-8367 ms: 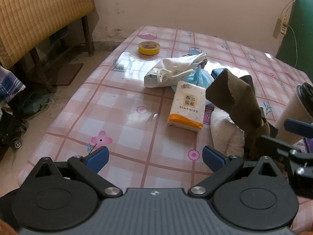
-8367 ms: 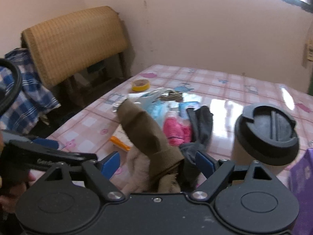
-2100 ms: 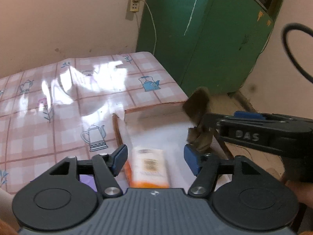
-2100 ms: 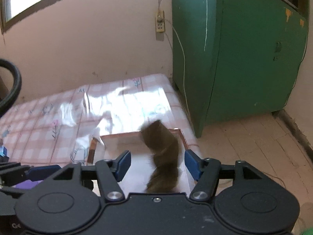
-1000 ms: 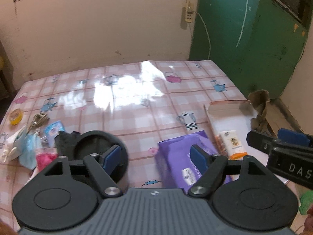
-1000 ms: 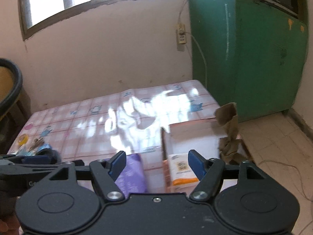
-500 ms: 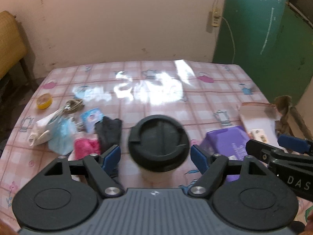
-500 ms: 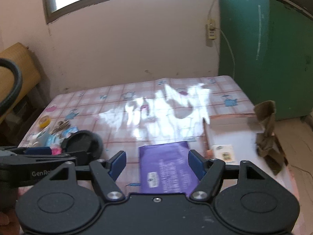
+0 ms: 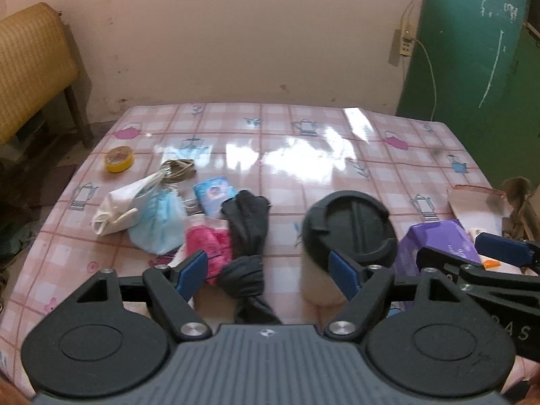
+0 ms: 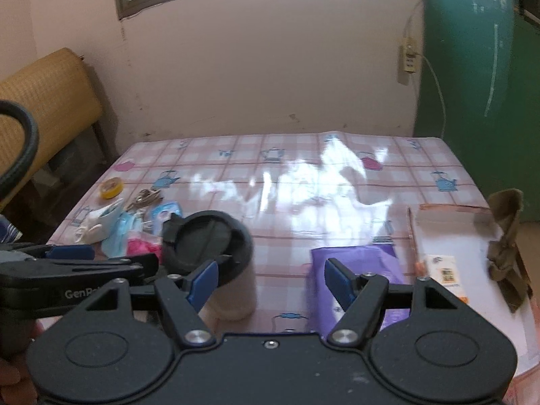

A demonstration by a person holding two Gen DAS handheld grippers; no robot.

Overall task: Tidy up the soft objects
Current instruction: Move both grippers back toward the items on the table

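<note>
Both the left gripper (image 9: 265,266) and right gripper (image 10: 270,275) hover with jaws open and empty. Left of the black-lidded cup (image 9: 347,226) on the pink checked counter (image 9: 303,141) lie a dark grey sock (image 9: 248,226) and a pink fuzzy sock (image 9: 209,246); right of it, an olive-brown cloth (image 10: 506,236) hangs over the shallow cardboard box (image 10: 449,233)

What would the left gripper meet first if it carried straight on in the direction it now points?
Most likely the dark sock, which lies on the table between the open fingers of the left gripper. Depth is unclear, so this is a best guess.
</note>
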